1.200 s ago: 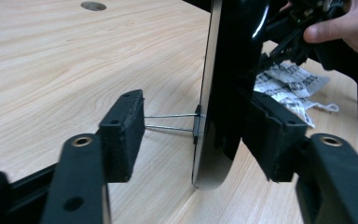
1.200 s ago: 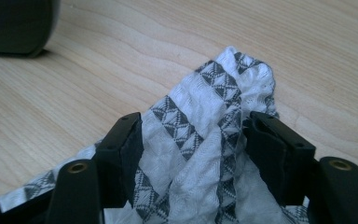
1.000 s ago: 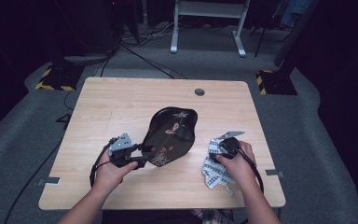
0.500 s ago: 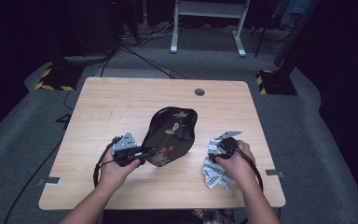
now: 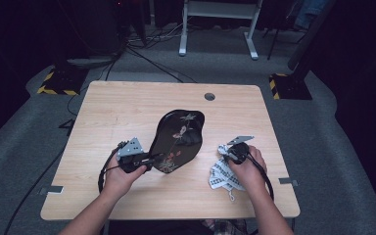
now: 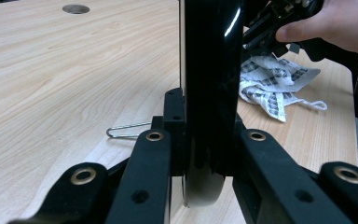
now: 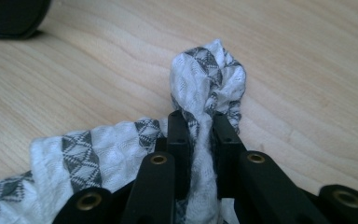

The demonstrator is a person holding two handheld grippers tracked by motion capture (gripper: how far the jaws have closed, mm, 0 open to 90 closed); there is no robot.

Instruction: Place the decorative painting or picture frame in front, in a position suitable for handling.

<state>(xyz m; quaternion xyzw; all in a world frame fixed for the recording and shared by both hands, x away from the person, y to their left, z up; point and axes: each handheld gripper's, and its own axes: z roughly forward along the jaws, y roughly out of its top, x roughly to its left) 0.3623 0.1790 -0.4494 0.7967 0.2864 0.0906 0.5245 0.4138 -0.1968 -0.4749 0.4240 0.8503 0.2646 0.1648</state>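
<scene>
Near the table's (image 5: 127, 103) front edge you have both grips made, left gripper (image 5: 149, 159) clamping the upright black tray (image 5: 178, 139), right gripper (image 5: 227, 152) pinching the patterned cloth (image 5: 225, 176), wiping not yet begun.

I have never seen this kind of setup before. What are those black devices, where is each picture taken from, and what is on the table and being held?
A person sits at a wooden table with a hand-held two-jaw gripper in each hand; no robot arm is there. The high view looks down from above the person's side. The other two pictures come from cameras riding on the grippers, looking along their black jaws.

The left gripper has just closed on the edge of a glossy black tray with a flower pattern, holding it up on edge; the left gripper view shows that edge between the jaws. The right gripper has just closed on a bunched fold of a white cloth with a grey pattern, the rest lying on the table. A small wire clip lies nearby.
</scene>
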